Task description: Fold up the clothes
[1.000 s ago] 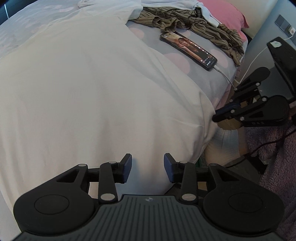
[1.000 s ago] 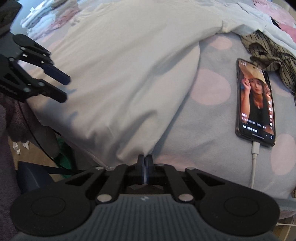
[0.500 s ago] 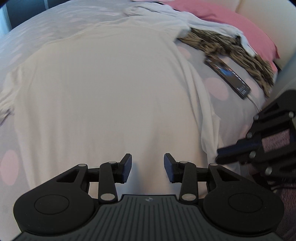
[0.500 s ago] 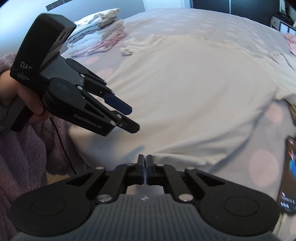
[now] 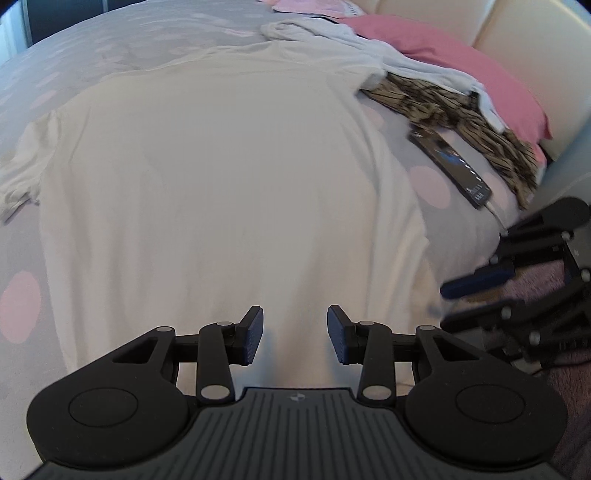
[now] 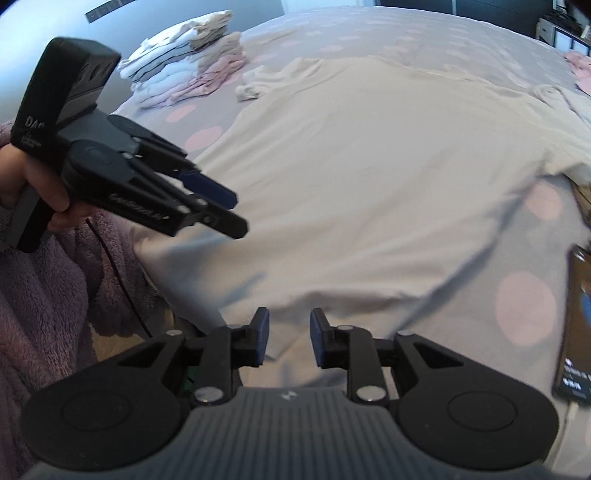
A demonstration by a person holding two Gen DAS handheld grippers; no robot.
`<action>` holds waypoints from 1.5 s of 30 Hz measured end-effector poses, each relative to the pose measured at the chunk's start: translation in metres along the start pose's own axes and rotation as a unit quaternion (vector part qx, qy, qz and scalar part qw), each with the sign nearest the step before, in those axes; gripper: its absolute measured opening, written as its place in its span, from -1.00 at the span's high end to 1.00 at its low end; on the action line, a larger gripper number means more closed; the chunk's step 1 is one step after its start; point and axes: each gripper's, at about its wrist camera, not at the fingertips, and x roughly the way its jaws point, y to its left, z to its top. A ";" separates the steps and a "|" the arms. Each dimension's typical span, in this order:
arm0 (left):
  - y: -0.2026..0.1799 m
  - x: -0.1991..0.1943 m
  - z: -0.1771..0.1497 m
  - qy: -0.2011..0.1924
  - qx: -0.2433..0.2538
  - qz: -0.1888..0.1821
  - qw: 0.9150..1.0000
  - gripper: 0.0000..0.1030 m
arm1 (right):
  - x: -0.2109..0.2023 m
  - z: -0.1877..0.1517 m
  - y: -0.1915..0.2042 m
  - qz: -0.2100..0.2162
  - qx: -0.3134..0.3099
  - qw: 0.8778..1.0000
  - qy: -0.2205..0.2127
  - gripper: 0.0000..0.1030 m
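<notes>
Since a second ago both views have pulled back from the bed edge: the whole white T-shirt (image 5: 229,184) now shows instead of just its hem corner, and the right tongs (image 6: 287,338), pressed tight then, are opening with nothing between the pads.

Left to right, right wrist view: stack of folded clothes (image 6: 188,55) at the far corner of the bed (image 6: 351,29), the left tongs (image 6: 225,210) in the person's hand (image 6: 22,192) hovering over the shirt's near left edge, spread and empty, then the shirt lying flat across the spotted cover, hem towards the person, then the phone (image 6: 576,325) on its cable at the right edge.

Handling, my read: thin cotton, light, limp, zero stiffness. It will sag and drag on the cover, not slide. Pinch at the hem corners or shoulder seams, both tongs together, and lift enough to clear. The far left sleeve (image 5: 18,184) is bunched; flatten it first. Keep clear of the phone and the striped garment (image 5: 443,110).
</notes>
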 end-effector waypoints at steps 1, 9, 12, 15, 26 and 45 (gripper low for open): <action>-0.005 -0.001 -0.002 0.001 0.011 -0.008 1.000 0.30 | -0.003 -0.004 0.000 -0.007 -0.003 1.000 0.002 0.47; -0.058 0.001 -0.015 0.006 0.145 -0.056 0.988 0.24 | 0.002 -0.014 0.016 -0.026 -0.040 0.999 0.026 0.47; -0.074 0.014 -0.021 0.019 0.187 -0.040 0.981 0.24 | 0.009 -0.013 0.018 -0.033 -0.051 0.997 0.038 0.47; -0.073 0.026 -0.020 0.029 0.184 -0.028 0.982 0.59 | 0.014 -0.012 0.016 -0.036 -0.050 0.997 0.046 0.46; -0.007 0.035 -0.005 0.060 -0.006 -0.025 0.998 0.91 | 0.023 -0.005 0.010 -0.031 -0.011 0.999 0.037 0.46; -0.060 0.013 -0.026 0.008 0.179 0.009 0.984 0.25 | 0.051 0.015 0.000 -0.085 -0.021 0.996 0.010 0.48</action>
